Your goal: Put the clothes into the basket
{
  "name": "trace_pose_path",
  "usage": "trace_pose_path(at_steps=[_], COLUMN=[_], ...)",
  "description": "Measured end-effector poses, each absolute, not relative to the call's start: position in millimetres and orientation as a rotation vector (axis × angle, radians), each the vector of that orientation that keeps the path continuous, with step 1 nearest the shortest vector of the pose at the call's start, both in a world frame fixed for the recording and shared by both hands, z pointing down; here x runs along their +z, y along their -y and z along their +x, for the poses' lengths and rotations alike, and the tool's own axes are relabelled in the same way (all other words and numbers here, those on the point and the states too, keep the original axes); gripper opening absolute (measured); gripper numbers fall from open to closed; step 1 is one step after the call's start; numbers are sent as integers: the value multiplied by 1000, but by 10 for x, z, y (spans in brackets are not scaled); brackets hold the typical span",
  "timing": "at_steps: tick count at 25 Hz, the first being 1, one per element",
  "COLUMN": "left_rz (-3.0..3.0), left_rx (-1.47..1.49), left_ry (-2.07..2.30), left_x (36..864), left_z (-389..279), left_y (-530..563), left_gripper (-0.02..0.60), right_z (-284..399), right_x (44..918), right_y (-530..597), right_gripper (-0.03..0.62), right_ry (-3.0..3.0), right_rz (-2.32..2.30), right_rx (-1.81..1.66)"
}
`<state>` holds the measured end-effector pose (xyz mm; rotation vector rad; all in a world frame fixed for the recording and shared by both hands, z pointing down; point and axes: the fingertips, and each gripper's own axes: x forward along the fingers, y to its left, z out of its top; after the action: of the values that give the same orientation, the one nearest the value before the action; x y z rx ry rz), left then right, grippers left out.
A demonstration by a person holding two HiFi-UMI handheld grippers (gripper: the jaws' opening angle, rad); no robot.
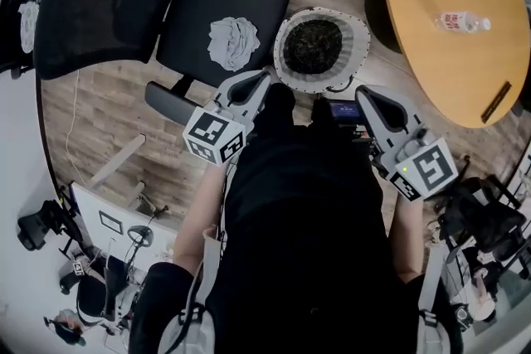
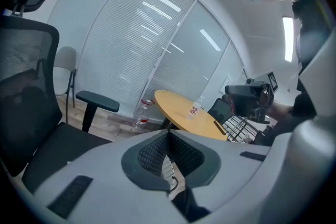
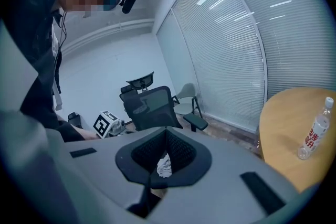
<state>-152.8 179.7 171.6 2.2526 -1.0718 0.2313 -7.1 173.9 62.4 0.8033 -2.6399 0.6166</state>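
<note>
1. The crumpled pale cloth [image 1: 233, 43] lies on the black chair seat [image 1: 199, 4], toward its front edge, and neither tool touches it.
2. The round basket [image 1: 363, 46] stands on the wood floor [image 1: 108, 128], just beside that front edge.
3. The left tool [image 1: 267, 77] has its jaws pressed together with nothing between them, and it hangs by the seat's front corner, between cloth and basket.
4. The right tool [image 1: 362, 91] also has its jaws together and empty, and it is near the basket's rim.
5. A bottle [image 1: 460, 21] lies on the counter [image 1: 431, 70], well apart from the basket.

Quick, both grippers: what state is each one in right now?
Left gripper: jaws closed, empty.
Right gripper: jaws closed, empty.
</note>
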Motion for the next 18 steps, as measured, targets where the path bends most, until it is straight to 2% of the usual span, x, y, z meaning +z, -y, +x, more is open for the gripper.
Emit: trace_pose_path(at_steps=[15, 16, 18], left_rz=[2094, 2080, 2053], left_rx=[367, 376, 404], left_ry=[1024, 1019, 1003], left_x=[2727, 2793, 2935], left_z=[-2012, -2032, -2073], left_y=[-1659, -1650, -1630], left_gripper=[25, 44, 126], right_z=[-359, -371, -398], right_x=[882, 899, 931], right_y=[-1736, -1733, -1728], right_gripper=[15, 15, 15], right_ry=[2510, 2500, 2479], right_rz=[786, 783, 777], right_rx=[708, 716, 735])
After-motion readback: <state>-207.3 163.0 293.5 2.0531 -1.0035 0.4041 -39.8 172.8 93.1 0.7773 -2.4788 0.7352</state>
